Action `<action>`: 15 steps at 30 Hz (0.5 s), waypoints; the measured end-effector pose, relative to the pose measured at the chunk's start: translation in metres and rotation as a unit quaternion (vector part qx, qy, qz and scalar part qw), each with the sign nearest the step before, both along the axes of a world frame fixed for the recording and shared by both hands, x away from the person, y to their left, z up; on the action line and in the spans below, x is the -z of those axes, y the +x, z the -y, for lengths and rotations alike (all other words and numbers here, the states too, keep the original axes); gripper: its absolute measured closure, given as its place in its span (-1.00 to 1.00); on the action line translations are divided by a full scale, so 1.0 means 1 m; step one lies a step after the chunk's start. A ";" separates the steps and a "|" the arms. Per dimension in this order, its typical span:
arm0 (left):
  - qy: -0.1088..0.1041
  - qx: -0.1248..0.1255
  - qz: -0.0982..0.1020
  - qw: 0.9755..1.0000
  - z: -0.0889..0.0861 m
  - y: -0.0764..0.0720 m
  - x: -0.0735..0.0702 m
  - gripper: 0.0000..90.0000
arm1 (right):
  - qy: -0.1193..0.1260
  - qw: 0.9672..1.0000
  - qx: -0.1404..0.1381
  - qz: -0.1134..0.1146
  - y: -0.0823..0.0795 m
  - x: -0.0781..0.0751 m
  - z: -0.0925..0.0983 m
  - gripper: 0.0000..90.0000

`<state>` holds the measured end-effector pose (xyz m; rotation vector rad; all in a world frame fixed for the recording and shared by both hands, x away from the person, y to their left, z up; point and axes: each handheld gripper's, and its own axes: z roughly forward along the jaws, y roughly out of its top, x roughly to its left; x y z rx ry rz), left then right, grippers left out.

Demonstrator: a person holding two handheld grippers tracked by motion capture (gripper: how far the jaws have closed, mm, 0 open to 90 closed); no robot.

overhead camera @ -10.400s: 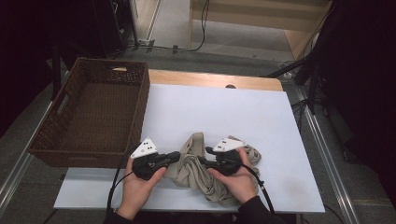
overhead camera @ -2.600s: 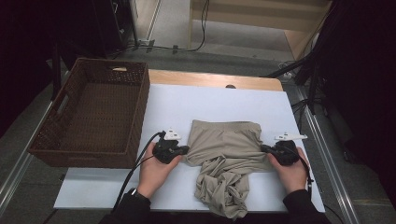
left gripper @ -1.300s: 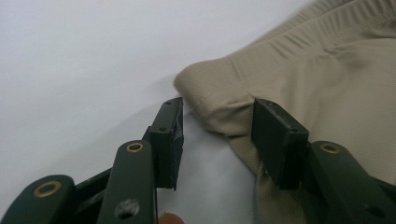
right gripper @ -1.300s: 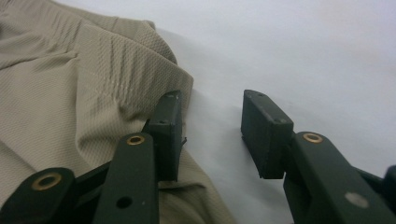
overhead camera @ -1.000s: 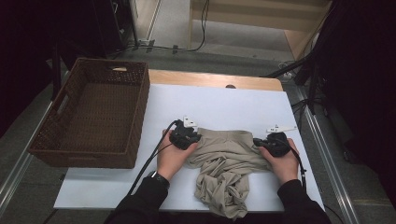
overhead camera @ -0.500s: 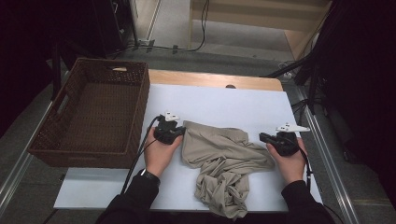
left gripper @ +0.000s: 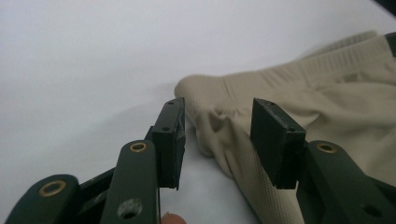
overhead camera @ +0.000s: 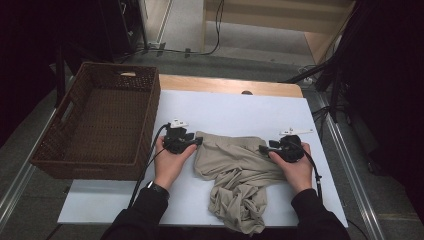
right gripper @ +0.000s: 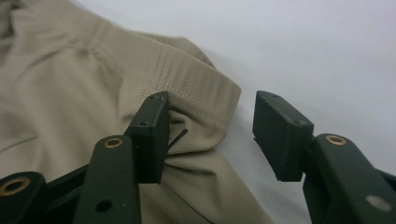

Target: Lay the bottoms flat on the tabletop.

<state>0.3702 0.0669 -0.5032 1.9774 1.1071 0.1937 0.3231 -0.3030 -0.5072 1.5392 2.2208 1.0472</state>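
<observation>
While flanking the garment [overhead camera: 235, 175], both hands low

Beige garment [overhead camera: 240, 170]; brown woven basket [overhead camera: 100, 120]; white table [overhead camera: 240, 107]; black fingers [left gripper: 170, 135].

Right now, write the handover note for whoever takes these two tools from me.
Left tool: jaws have just been opening, apart, with the left corner of the beige garment between them, not pinched.
Right tool: jaws have just been opening, apart at the garment's right corner, not pinched.
Garment lies on the white table, upper edge spread flat between the tools, lower part bunched toward the near edge.
Wicker basket sits at the table's left.
Done: top edge laid out.
Left, probably: smooth and fold the bunched part, perhaps put it in the basket.
</observation>
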 end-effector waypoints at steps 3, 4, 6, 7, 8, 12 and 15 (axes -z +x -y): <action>0.021 0.008 -0.005 1.000 0.005 -0.001 0.004 0.23 | 0.001 1.000 -0.004 -0.022 0.003 0.005 -0.002 0.27; 0.029 0.009 -0.003 1.000 0.006 -0.001 0.004 0.25 | 0.002 1.000 -0.011 -0.028 0.003 0.007 -0.004 0.32; 0.040 0.013 -0.007 0.999 0.010 -0.001 0.005 0.49 | -0.020 0.999 -0.033 -0.030 0.004 0.004 -0.006 0.81; 0.048 0.014 -0.003 0.999 0.011 -0.001 0.005 0.49 | -0.020 0.999 -0.033 -0.030 0.004 0.004 -0.006 0.81; 0.052 0.018 -0.005 0.999 0.013 -0.001 0.005 0.59 | -0.032 0.999 -0.036 -0.022 0.003 0.003 -0.007 0.90; 0.065 0.024 0.000 0.998 0.014 0.001 0.002 0.93 | -0.069 0.997 -0.017 0.014 0.008 -0.010 -0.004 0.93; 0.058 0.012 0.022 0.998 0.013 0.003 -0.002 0.96 | -0.084 0.995 0.007 0.061 0.013 -0.025 0.002 0.94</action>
